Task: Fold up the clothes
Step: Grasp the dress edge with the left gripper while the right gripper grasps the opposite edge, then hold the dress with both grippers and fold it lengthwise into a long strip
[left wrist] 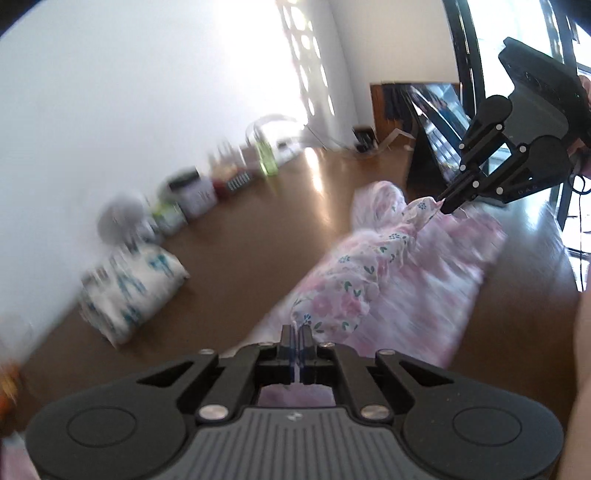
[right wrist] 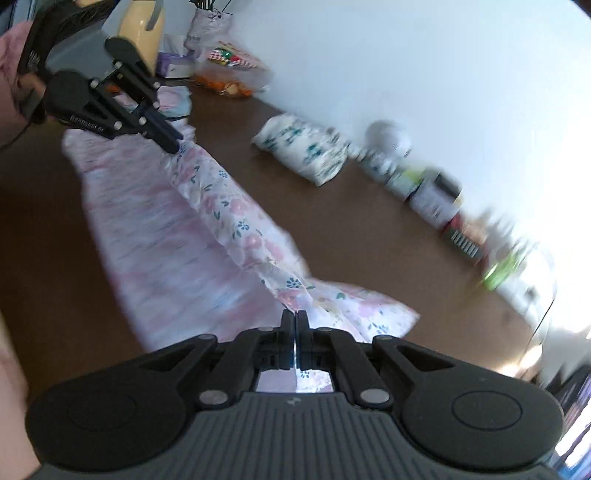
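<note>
A pink floral garment (left wrist: 354,291) lies on the brown table (left wrist: 236,236), with one edge lifted into a taut ridge between my two grippers. My left gripper (left wrist: 296,328) is shut on one end of that edge. My right gripper (left wrist: 445,206) is shut on the other end, at the far right of the left wrist view. In the right wrist view the garment (right wrist: 229,210) stretches from my right gripper (right wrist: 294,314) up to my left gripper (right wrist: 173,146). The rest of the cloth lies flat and blurred on the table (right wrist: 351,229).
A folded white cloth with teal print (left wrist: 129,291) (right wrist: 306,151) lies by the wall. Jars, boxes and a green bottle (left wrist: 267,158) line the wall. A bag of snacks (right wrist: 232,74) and a yellow object (right wrist: 142,29) stand at the far end. A dark stand (left wrist: 432,151) stands behind the garment.
</note>
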Demonstrator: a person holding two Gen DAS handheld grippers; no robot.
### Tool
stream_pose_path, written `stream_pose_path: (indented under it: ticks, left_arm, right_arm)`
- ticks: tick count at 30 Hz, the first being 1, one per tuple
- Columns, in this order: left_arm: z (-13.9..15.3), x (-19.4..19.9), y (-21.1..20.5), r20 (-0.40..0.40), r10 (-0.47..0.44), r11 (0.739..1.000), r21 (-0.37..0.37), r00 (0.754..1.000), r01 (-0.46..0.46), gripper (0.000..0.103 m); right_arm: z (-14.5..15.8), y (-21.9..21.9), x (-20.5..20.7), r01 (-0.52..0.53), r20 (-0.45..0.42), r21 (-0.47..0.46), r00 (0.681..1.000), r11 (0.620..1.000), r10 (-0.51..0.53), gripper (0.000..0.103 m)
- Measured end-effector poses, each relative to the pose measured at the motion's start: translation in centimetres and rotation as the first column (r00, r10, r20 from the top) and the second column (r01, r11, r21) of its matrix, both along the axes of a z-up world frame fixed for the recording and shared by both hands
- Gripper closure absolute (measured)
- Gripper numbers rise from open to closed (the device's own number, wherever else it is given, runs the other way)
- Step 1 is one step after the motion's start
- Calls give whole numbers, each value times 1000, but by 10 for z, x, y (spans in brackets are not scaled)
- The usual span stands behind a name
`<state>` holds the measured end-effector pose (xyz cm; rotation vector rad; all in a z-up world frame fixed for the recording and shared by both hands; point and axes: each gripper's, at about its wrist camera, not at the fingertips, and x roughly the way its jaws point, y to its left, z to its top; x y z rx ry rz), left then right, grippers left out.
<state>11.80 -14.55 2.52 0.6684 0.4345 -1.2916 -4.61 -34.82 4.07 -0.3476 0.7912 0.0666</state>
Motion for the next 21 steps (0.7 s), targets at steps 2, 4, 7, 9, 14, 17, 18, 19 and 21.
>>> stream_pose_path:
  ticks: [2, 4, 7, 9, 14, 17, 18, 19, 21]
  left_arm:
    - [-13, -7, 4, -42, 32, 999, 23, 999, -31, 102]
    - [-20, -12, 9, -61, 69, 997, 23, 996, -68, 102]
    - [-19, -17, 16, -68, 98, 995, 3, 993, -98, 102]
    - [-17, -20, 21, -66, 109, 994, -9, 992, -110, 102]
    - [-27, -27, 17, -37, 114, 993, 26, 993, -113, 100]
    - [-27, -31, 17, -23, 111, 993, 36, 994, -110, 89]
    - [-24, -33, 18, -2, 102, 994, 34, 995, -102, 81]
    - [-21, -35, 20, 22, 91, 995, 33, 996, -92, 70]
    - [-15, -38, 21, 74, 64, 997, 34, 995, -66, 55]
  right_arm:
    - [-12, 6, -12, 13, -13, 51, 1000, 999, -12, 103]
    - [-14, 11, -22, 13, -2, 86, 1000, 996, -13, 103]
    - [-11, 18, -37, 1, 34, 125, 999, 992, -5, 103]
    - [-5, 19, -44, -11, 55, 125, 998, 992, 4, 103]
    - [-18, 22, -49, -5, 5, 100, 1000, 995, 5, 102]
    - [-31, 23, -47, 10, -34, 97, 999, 995, -7, 95]
    - [-30, 22, -49, 7, -29, 110, 1000, 994, -4, 87]
    - [-26, 21, -51, -1, -14, 128, 1000, 992, 3, 71]
    - [-12, 18, -57, -20, 34, 143, 999, 989, 16, 59]
